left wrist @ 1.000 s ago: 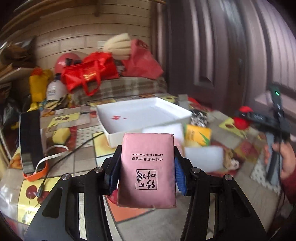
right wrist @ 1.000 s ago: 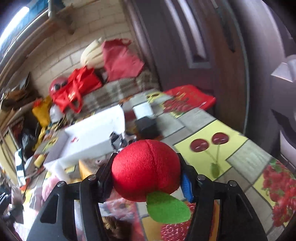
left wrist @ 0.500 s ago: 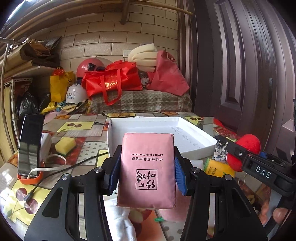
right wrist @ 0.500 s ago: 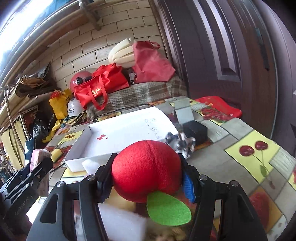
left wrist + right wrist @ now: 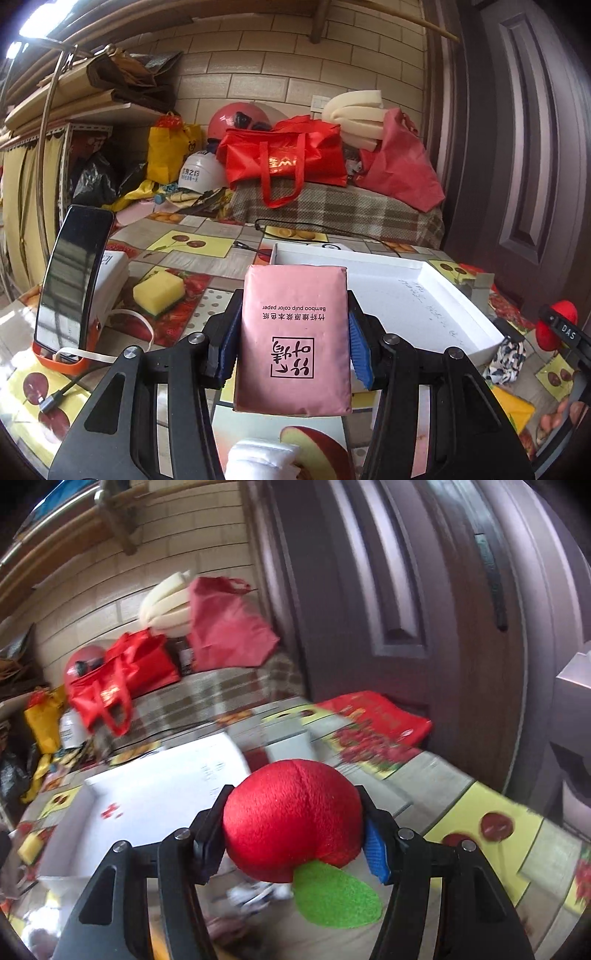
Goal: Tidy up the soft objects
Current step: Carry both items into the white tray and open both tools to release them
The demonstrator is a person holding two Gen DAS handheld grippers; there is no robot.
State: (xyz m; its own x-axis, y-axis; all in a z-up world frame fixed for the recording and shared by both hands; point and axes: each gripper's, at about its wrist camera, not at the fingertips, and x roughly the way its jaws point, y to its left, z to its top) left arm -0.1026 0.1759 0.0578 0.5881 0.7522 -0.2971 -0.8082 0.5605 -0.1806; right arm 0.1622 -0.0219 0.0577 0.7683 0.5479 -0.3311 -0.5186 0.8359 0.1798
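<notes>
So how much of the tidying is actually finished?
Little looks done: the white tray appears empty. In hand: the left gripper holds a pink tissue pack, the right gripper a red plush apple. A yellow sponge waits on the table.

Both hand-held grippers have swung across the table toward the white tray (image 5: 458, 295): the left gripper (image 5: 293, 341), carrying its pink tissue pack (image 5: 293, 332), now faces the tray's left end, while the right gripper (image 5: 295, 830), with the red plush apple (image 5: 291, 819), has shifted toward its right end.
</notes>
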